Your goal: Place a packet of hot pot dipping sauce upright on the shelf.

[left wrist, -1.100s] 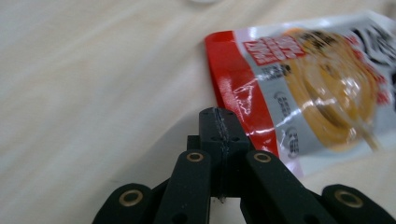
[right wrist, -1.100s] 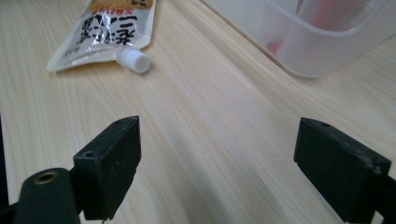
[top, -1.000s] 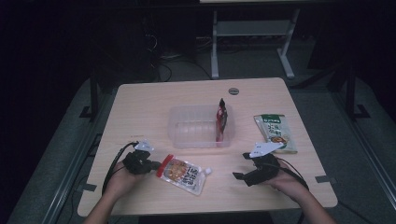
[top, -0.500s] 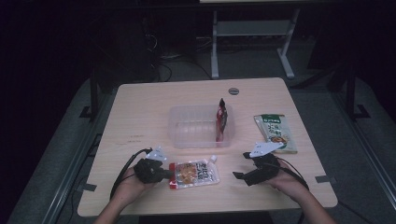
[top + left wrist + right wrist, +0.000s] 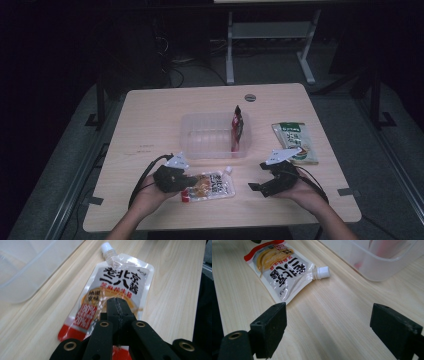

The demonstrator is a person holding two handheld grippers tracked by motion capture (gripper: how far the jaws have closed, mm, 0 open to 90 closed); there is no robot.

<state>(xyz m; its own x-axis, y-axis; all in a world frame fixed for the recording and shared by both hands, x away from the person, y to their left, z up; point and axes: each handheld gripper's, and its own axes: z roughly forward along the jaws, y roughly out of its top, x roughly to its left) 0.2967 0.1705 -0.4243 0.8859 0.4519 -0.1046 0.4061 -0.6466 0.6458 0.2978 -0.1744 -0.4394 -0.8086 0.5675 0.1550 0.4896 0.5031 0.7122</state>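
The sauce pouch (image 5: 209,186) lay flat on the bench (image 5: 150,115), its red bottom edge pinched between the closed jaws of the left tool (image 5: 186,181), its white cap pointing away from that tool. The right tool (image 5: 256,188) sat just beyond the cap, jaws wide and holding nothing. Ahead of both tools stood a clear tub (image 5: 200,146).

The left gripper (image 5: 187,182) lies low and nearly level, jaws pressed together, clamped on the edge of a sauce pouch (image 5: 117,290) that stretches away ahead of its tips. The right gripper (image 5: 260,186) rests in the right hand (image 5: 300,187), jaws spread wide, nothing between them.
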